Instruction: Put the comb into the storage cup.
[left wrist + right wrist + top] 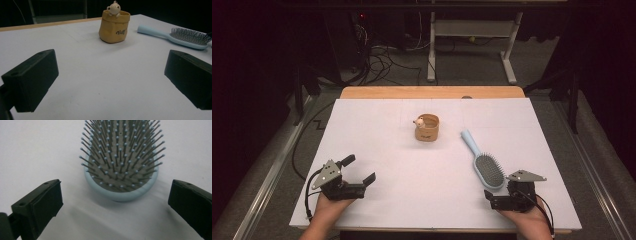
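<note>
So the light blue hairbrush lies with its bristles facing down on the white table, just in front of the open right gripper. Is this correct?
Not quite: the hairbrush lies with its bristles facing up, not down. The right gripper view shows the pins standing up from the pad toward the camera. The rest holds: it lies on the white table, just in front of the open right gripper.

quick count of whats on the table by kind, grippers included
hairbrush: 1, light blue, bristles up
tan bag-shaped pot with a small bear figure on its rim: 1
grippers: 2, left gripper and right gripper, both open and empty
total: 4
</note>
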Demonstrator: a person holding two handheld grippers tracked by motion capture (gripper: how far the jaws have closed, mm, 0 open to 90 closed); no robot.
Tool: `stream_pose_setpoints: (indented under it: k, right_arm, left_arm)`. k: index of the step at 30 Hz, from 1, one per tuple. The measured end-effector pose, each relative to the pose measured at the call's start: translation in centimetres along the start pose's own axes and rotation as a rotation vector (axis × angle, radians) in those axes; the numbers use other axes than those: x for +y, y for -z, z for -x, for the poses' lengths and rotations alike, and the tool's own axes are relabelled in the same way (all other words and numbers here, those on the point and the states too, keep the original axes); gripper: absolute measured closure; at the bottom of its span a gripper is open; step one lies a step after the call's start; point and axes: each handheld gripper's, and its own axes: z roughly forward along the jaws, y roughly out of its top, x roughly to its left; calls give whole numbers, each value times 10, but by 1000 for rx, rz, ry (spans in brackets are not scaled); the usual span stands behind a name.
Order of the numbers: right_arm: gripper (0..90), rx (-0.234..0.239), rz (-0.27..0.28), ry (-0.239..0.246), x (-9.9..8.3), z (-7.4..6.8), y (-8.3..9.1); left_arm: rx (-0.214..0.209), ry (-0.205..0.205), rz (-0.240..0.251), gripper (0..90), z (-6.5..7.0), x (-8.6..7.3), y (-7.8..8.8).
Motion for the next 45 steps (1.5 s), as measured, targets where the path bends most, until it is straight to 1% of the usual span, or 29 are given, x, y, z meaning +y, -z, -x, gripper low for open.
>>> stream_pose_setpoints:
  k: [6, 10, 16, 17, 22, 26, 34, 38, 42, 45]
  right_arm:
    - [2, 12, -44, -9, 6, 1, -2]
    - [2, 11, -61, 4, 13, 0, -5]
    - [1, 10, -81, 26, 26, 3, -9]
    - [2, 11, -87, 24, 28, 3, -9]
    - [1, 15, -112, 49, 39, 3, -12]
    - [2, 20, -123, 48, 44, 3, -14]
    - [1, 26, -192, 65, 59, 4, -27]
    - [2, 18, -213, 76, 64, 3, -32]
    - [2, 20, -244, 105, 67, 3, -38]
    - [8, 16, -265, 106, 69, 2, -42]
  left_arm:
    - [-6, -2, 3, 0, 1, 0, 0]
    - [-9, 0, 12, 0, 0, 0, 1]
    - [-10, 1, 12, 0, 1, 0, 1]
    - [-11, 1, 12, 0, 1, 0, 1]
    - [-13, 1, 12, 0, 1, 0, 1]
    - [-16, -3, 9, 0, 1, 0, 1]
    - [-18, 2, 11, 0, 1, 0, 1]
    - [-17, 3, 12, 0, 1, 0, 1]
    - [-19, 3, 11, 0, 1, 0, 1]
    - [-19, 2, 11, 0, 1, 0, 1]
